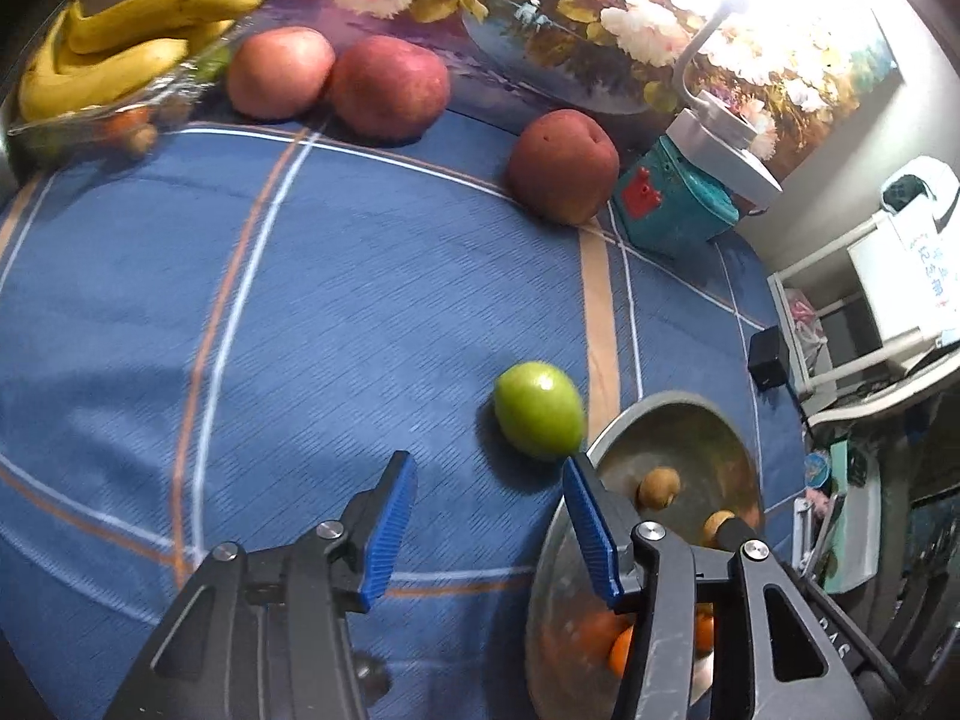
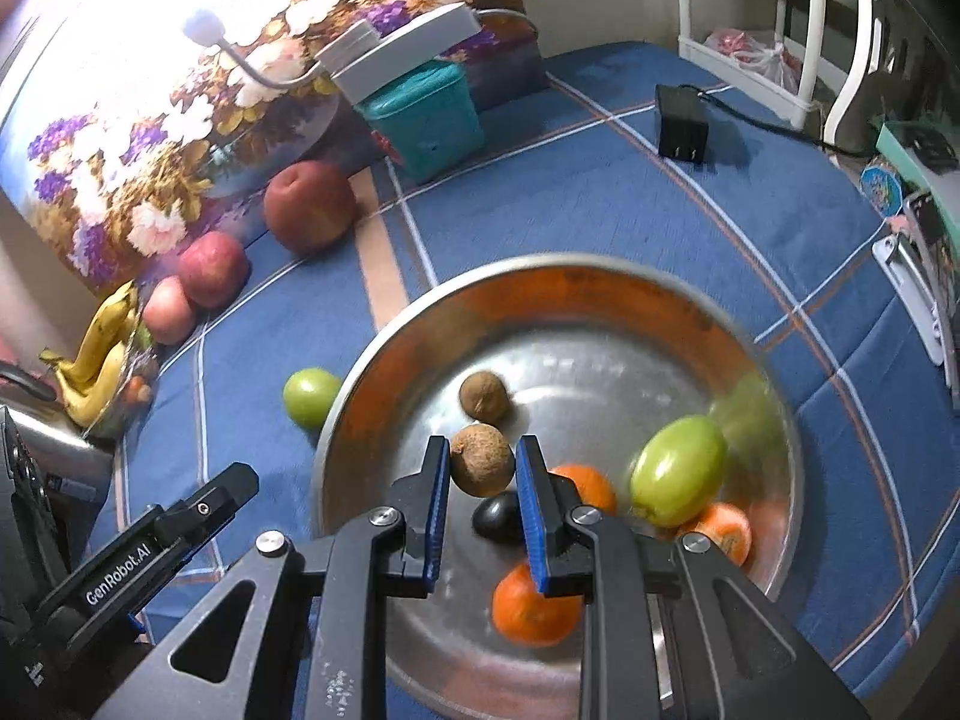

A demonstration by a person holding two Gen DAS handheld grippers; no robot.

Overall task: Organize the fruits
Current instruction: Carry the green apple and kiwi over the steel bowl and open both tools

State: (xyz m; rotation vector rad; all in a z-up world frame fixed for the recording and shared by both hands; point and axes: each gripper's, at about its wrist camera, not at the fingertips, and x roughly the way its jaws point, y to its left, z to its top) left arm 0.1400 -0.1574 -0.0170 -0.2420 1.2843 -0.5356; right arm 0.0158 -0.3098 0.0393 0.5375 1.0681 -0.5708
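Your left hand-held gripper (image 1: pixel 486 480) hangs with its blue fingers spread wide and nothing between them, over the blue plaid cloth (image 1: pixel 330 300) of the bench. Just ahead of its right finger lies a green fruit (image 1: pixel 539 410), out on the cloth and right beside the rim of the metal bowl (image 1: pixel 660 414). From this side you see only a slice of the bowl: two brown fruits and a bit of orange, the rest hidden behind the gripper's own body.

Your right wrist view opens the bowl (image 2: pixel 600 276) up. Inside sit two brown round fruits (image 2: pixel 483 396), three oranges (image 2: pixel 531 606), a small dark fruit (image 2: pixel 498 517) and a second green fruit (image 2: pixel 678 471), blurred against the far wall. Your right hand-held gripper (image 2: pixel 480 468) hovers over the bowl with its fingers part-way apart; the nearer brown fruit (image 2: pixel 482 459) shows in the gap, but you cannot tell whether the pads touch it. The loose green fruit (image 2: pixel 311 396) appears here too, outside the bowl's left rim.

Along the back, three red apples (image 1: pixel 387 87) rest against a flowered panel (image 1: pixel 540 12), one of them well apart from the other two. Bananas (image 1: pixel 120 42) lie at the far left, and a teal box (image 1: pixel 672 204) carries a lamp base. A black adapter (image 2: pixel 681 126) sits on the cloth beyond the bowl.
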